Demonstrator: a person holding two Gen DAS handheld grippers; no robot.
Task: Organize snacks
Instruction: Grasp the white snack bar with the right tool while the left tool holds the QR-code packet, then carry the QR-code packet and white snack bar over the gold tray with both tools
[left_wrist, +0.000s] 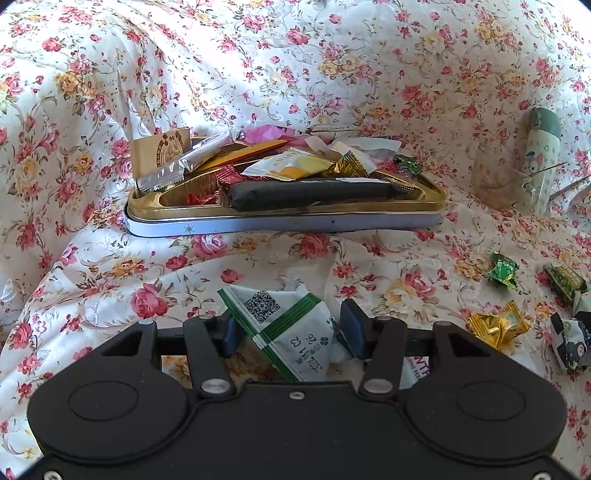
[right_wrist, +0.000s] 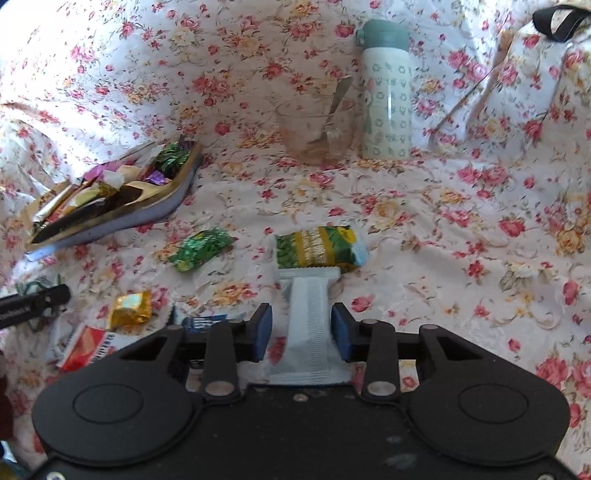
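Observation:
A gold-lined tin tray (left_wrist: 424, 192) full of wrapped snacks sits on the floral cloth ahead of my left gripper; it shows at the left in the right wrist view (right_wrist: 162, 210). My left gripper (left_wrist: 290, 328) is shut on a white packet with green stripes and a QR code (left_wrist: 291, 325). My right gripper (right_wrist: 301, 328) is shut on a white packet (right_wrist: 308, 325), held over the cloth. A green and yellow snack packet (right_wrist: 319, 247) lies just beyond it.
Loose candies lie on the cloth: a green one (right_wrist: 199, 249), a gold one (right_wrist: 129, 306) and a red-orange packet (right_wrist: 86, 347). A glass with a spoon (right_wrist: 317, 129) and a white-green bottle (right_wrist: 386, 92) stand at the back. More candies lie right of my left gripper (left_wrist: 498, 326).

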